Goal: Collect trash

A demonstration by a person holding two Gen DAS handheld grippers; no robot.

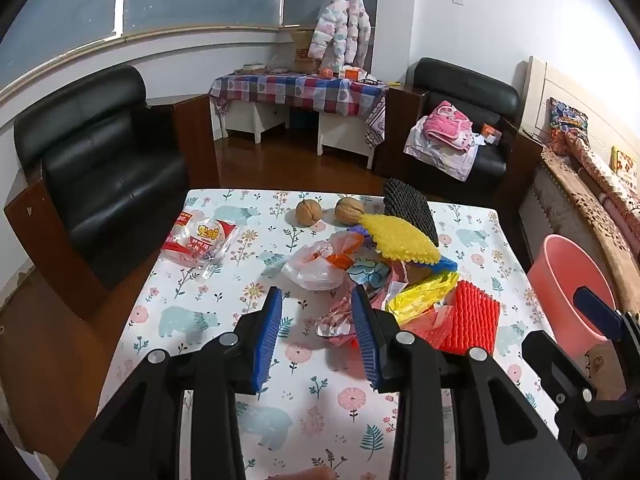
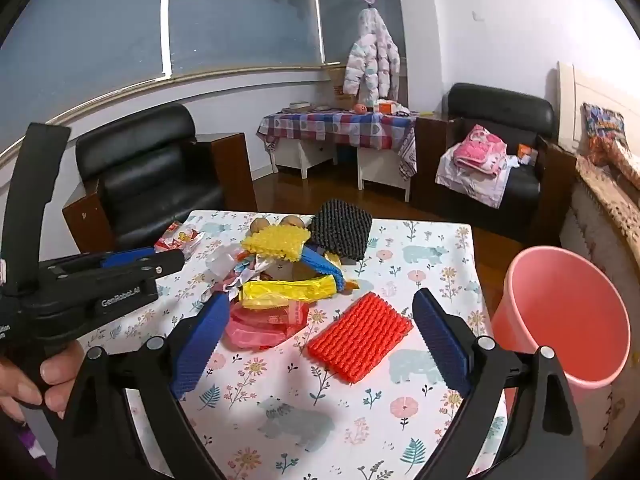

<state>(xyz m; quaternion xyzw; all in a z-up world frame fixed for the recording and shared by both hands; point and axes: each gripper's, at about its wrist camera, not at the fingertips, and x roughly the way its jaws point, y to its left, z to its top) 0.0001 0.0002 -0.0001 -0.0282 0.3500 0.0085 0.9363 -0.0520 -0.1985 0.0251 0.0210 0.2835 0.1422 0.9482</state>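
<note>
While trash waits heaped mid-worktop, both hand-held grippers hang open and empty.

Left wrist: the left hand-held gripper (image 1: pixel 316 332) gapes partly over the worktop (image 1: pixel 208 320), its right finger beside the pink wrapper (image 1: pixel 340 320) at the heap's near side. Right wrist: the right hand-held gripper (image 2: pixel 320 344) spreads wide around the red net (image 2: pixel 360 342), whose long axis slants toward the far right corner. A first pick seems next: close, then carry to the bin (image 2: pixel 560 312) off the right edge.
</note>
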